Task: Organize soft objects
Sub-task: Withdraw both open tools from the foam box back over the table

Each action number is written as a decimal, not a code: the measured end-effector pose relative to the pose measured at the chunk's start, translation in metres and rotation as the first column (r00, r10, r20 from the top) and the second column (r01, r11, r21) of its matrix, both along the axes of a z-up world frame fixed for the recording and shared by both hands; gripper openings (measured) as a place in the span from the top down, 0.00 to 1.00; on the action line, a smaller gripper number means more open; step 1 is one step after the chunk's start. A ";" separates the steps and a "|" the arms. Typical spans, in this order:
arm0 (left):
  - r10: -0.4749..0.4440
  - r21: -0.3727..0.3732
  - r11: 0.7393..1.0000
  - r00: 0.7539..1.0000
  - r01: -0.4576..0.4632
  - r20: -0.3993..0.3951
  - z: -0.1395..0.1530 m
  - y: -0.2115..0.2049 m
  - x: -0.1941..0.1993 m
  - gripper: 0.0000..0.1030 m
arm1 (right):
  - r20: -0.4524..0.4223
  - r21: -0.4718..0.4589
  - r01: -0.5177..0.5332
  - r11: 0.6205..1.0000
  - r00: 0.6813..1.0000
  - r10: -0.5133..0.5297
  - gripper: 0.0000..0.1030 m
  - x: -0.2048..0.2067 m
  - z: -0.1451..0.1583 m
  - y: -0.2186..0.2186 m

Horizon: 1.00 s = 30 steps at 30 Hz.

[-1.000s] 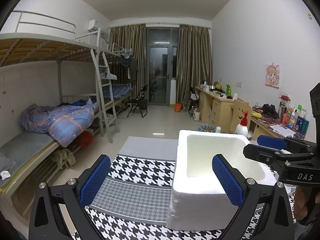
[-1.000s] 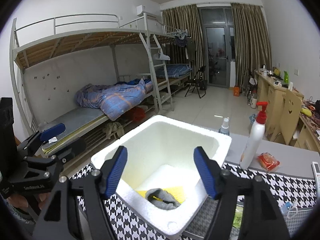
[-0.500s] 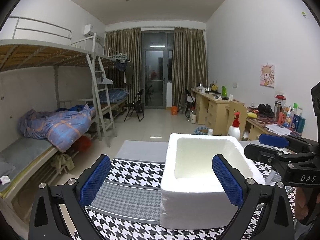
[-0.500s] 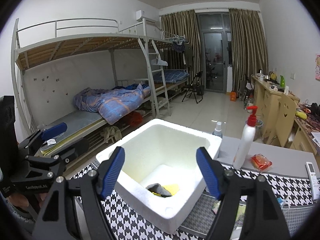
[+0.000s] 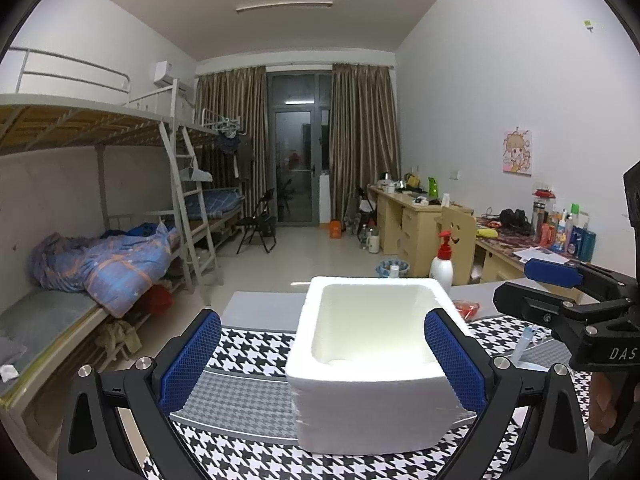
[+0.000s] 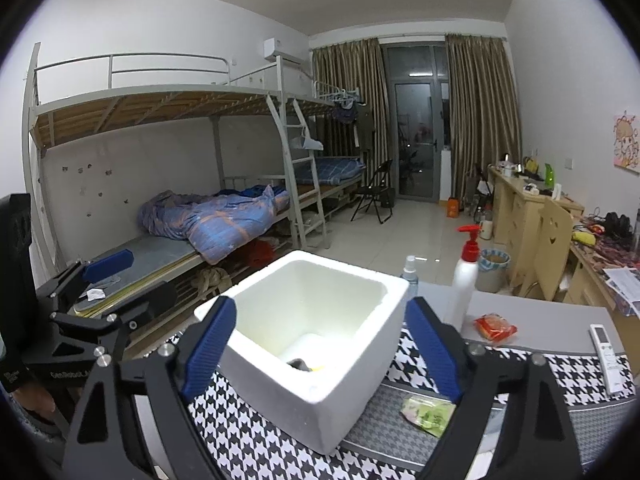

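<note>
Both tools empty, the left tool [image 5: 322,354] gaping, the right tool [image 6: 322,346] opening wider, over the foam box [image 6: 320,344] where soft pieces [image 6: 304,365] already lie; green packet [image 6: 428,414] waits on the table [image 6: 532,320].

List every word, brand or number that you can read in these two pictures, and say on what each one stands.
"DAS": white letters, cut off by the picture edge, on the black body of the right tongs, seen from the left wrist view.
Pale print on the black body of the left tongs: too blurred to read.
Labels on the coloured plastic bottles on the wooden desk: too small to read.
White remote control: unreadable.
</note>
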<state>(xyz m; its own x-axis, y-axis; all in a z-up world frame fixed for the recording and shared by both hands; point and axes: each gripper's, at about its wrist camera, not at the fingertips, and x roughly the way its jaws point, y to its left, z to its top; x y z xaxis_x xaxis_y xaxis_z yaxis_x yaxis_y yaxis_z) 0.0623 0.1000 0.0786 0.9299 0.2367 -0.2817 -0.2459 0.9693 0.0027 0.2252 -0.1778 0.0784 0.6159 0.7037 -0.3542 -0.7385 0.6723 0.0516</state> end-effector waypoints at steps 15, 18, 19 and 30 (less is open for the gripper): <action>-0.052 0.013 0.999 0.999 0.052 0.016 0.002 -0.021 -0.009 0.01 | 0.029 0.018 0.051 0.999 0.998 -0.052 0.06 -0.014 -0.002 -0.024; -0.065 0.013 0.998 0.998 0.065 0.016 0.003 -0.025 -0.009 0.01 | 0.032 0.020 0.064 0.998 0.997 -0.065 0.06 -0.016 -0.002 -0.030; -0.069 0.011 0.998 0.997 0.069 0.016 0.002 -0.027 -0.009 0.01 | 0.031 0.021 0.071 0.997 0.997 -0.072 0.06 -0.016 -0.003 -0.033; -0.134 0.000 0.991 0.991 0.134 0.008 -0.003 -0.051 -0.002 0.01 | 0.026 0.020 0.148 0.989 0.989 -0.149 0.06 -0.018 -0.011 -0.064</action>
